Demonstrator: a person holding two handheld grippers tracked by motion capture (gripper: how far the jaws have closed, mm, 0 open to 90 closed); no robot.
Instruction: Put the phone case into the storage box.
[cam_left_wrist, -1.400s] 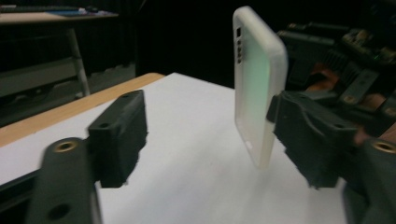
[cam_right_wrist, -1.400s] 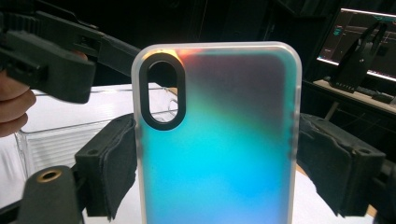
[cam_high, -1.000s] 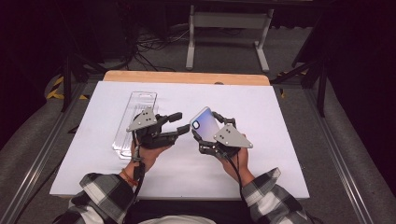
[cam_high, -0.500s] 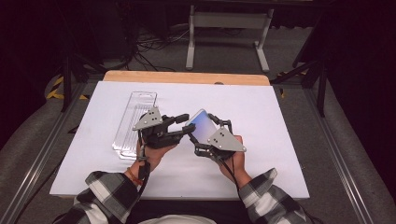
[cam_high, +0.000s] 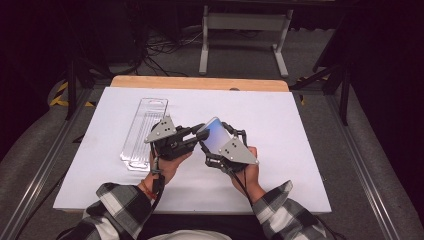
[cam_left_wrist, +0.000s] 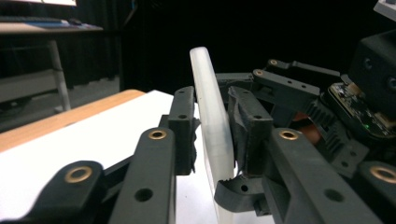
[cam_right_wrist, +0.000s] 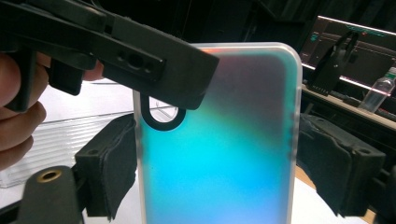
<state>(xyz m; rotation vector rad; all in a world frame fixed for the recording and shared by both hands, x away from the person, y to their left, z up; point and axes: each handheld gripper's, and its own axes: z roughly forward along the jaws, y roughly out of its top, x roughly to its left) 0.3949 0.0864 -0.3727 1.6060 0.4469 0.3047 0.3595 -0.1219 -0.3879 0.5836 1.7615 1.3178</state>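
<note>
A translucent phone case (cam_high: 216, 134) with a blue-green sheen is held upright above the white table sheet. My right gripper (cam_high: 222, 139) is shut on it, its pads pressing the two long edges (cam_right_wrist: 217, 177). My left gripper (cam_high: 197, 136) reaches in from the left, and its jaws have just been closing with the case's upper corner between them. In the left gripper view the case (cam_left_wrist: 212, 126) stands edge-on with a pad against each face. One left finger (cam_right_wrist: 140, 56) crosses the case (cam_right_wrist: 219, 154) above its round camera cutout.
A clear ribbed plastic tray (cam_high: 145, 132) lies lengthwise on the white sheet (cam_high: 300, 150), left of the hands. A wooden table edge (cam_high: 200, 82) runs along the far side. Beyond it are stand legs and cables on the floor.
My left gripper moved right to the case and its jaws narrowed onto the upper corner. The right gripper and the case shifted slightly left, toward it.
</note>
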